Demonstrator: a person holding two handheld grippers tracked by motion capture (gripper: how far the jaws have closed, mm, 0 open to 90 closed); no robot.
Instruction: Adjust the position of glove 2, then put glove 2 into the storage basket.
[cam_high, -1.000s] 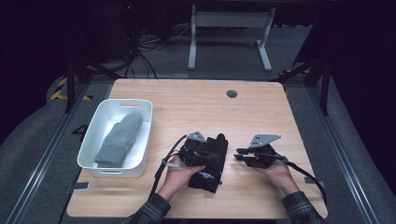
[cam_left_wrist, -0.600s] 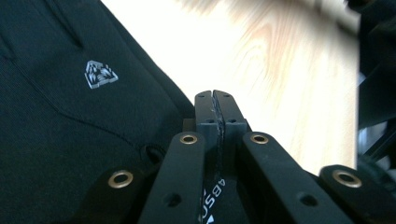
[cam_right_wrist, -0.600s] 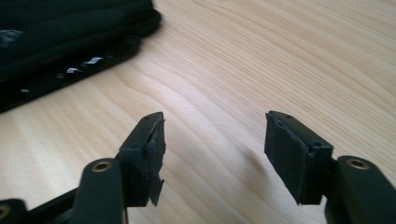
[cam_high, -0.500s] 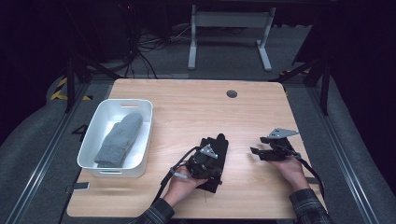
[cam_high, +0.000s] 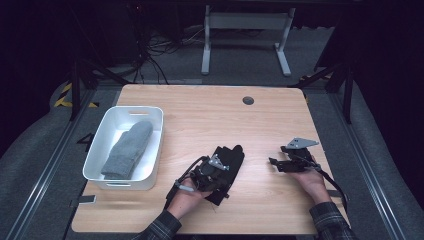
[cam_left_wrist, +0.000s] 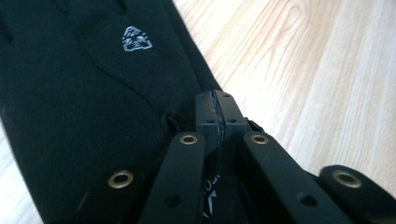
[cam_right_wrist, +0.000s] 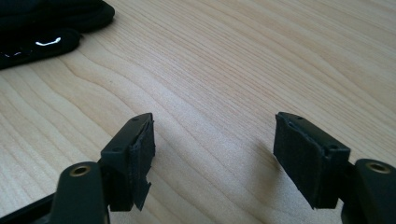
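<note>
Glove (cam_high: 226, 167) lay long axis 12-to-6 on table (cam_high: 200, 115), pinched shut in L gripper (cam_high: 216, 166); R gripper (cam_high: 274, 163) sat apart at 3 o'clock, fingers (cam_right_wrist: 140, 154) just opened, empty.

Light wooden table (cam_high: 200, 115): white bin (cam_high: 111, 167) at left edge, black glove (cam_high: 231, 156) near front centre.

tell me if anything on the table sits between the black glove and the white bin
Nothing visible does. The black glove lies right of the white bin, with bare table between them. The bin already holds a grey mitten, with room beside it. The left gripper is shut at the glove's edge.
</note>
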